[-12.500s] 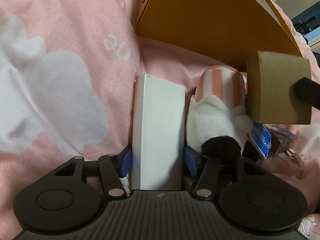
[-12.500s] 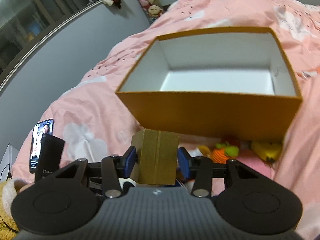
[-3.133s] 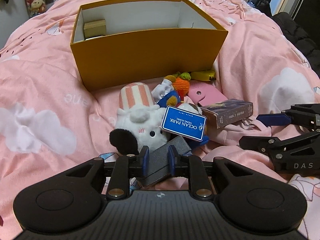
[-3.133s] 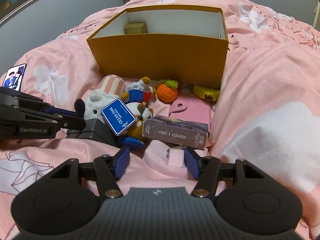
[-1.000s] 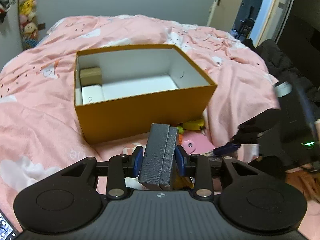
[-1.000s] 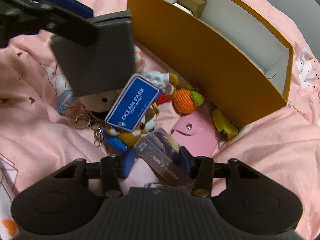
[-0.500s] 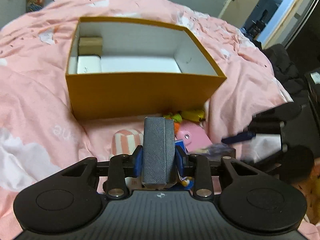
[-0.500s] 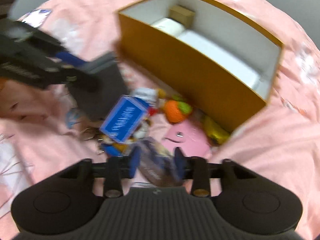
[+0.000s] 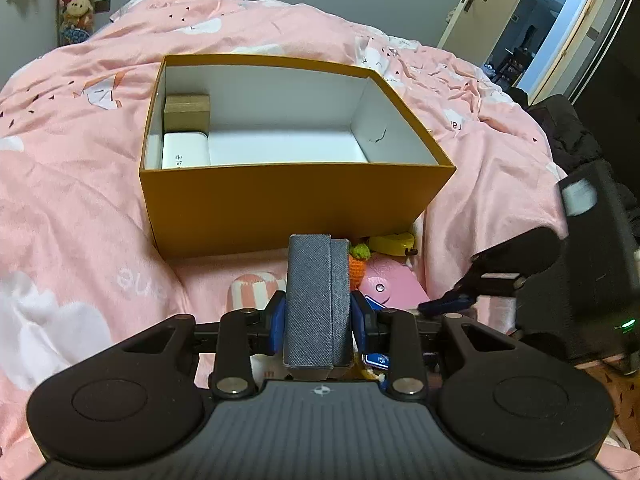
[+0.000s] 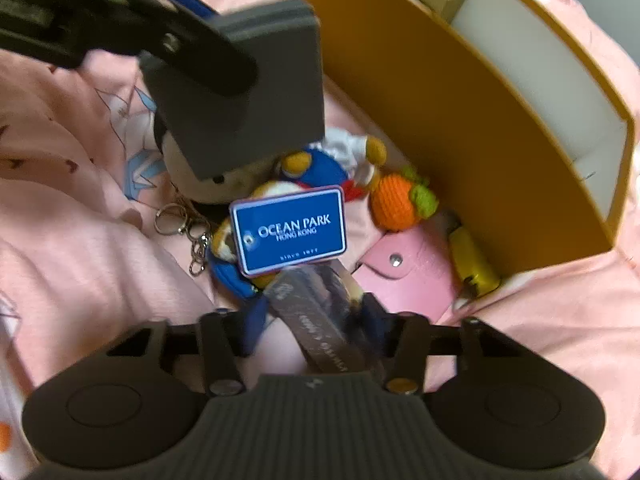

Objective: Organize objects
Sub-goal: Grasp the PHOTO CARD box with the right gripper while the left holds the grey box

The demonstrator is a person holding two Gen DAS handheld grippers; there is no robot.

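Grey case (image 9: 318, 300): textured, upright, clamped between the blue pads of the left gripper (image 9: 318, 318), held in front of the orange box (image 9: 296, 204) and above the pile of small things; its lower end is cut off behind the gripper body.
Orange box: open-topped, white inside, sitting on the pink quilt (image 9: 72, 208).
Box contents: a brown carton (image 9: 187, 112) in the far left corner, a white carton (image 9: 185, 154) just in front of it, touching the left wall; the rest of the floor is bare.
Striped plush (image 9: 256, 290): in front of the box, mostly hidden behind the left gripper.
Blue tag (image 10: 289, 230): reads OCEAN PARK HONG KONG, lying on top of the plush toys (image 10: 320, 168) in front of the box.
Key rings (image 10: 184, 224): left of the tag, on the quilt.
Crochet orange (image 10: 398, 200): close to the box's front wall.
Pink wallet (image 10: 404, 276): in front of the orange, partly covered.
Yellow item (image 10: 472, 264): at the foot of the box's front wall; hard to make out.
Photo-card box (image 10: 320, 320): dark, blurred, lying slantwise between the fingers of the right gripper (image 10: 314, 322).
Right gripper state: jaws narrow, standing on either side of the card box; blur hides whether the pads press on it.
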